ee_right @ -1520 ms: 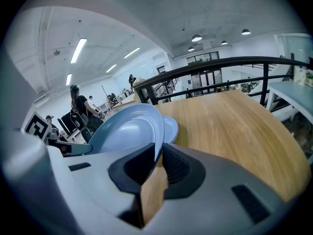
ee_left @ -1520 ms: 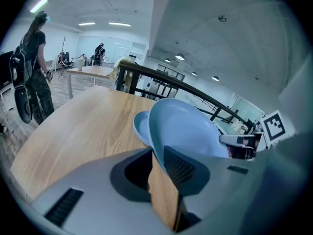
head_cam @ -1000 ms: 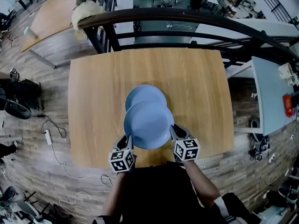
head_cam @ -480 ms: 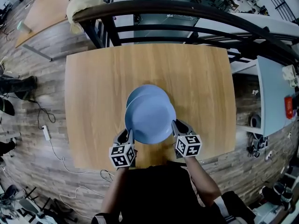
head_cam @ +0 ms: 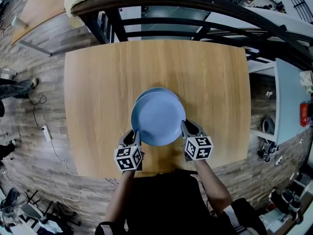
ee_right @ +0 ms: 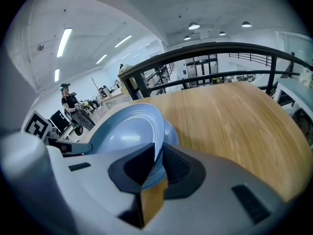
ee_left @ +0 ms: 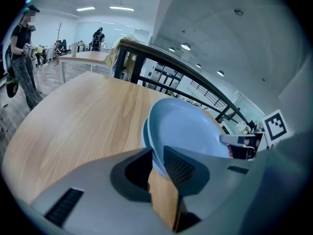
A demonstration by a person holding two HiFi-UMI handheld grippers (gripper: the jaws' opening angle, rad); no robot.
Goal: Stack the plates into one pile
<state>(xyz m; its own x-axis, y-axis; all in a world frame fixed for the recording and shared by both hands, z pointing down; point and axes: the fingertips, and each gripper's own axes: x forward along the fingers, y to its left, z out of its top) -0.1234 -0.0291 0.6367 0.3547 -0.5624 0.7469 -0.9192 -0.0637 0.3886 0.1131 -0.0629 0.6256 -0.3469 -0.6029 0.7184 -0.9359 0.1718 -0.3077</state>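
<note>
In the head view the top plate (head_cam: 157, 117) almost hides the bottom plate (head_cam: 145, 94), which lies on the worktop (head_cam: 98, 82). The gripper views show the top plate tilted above it. The left claw (head_cam: 133, 137) and right claw (head_cam: 187, 129) are each clamped on the top plate's rim, on opposite sides. A dark railing (head_cam: 195, 4) runs beyond the worktop.

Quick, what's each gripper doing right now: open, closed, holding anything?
Left gripper: closed on the near-left rim of the top plate.
Right gripper: closed on the near-right rim of the same plate.
</note>
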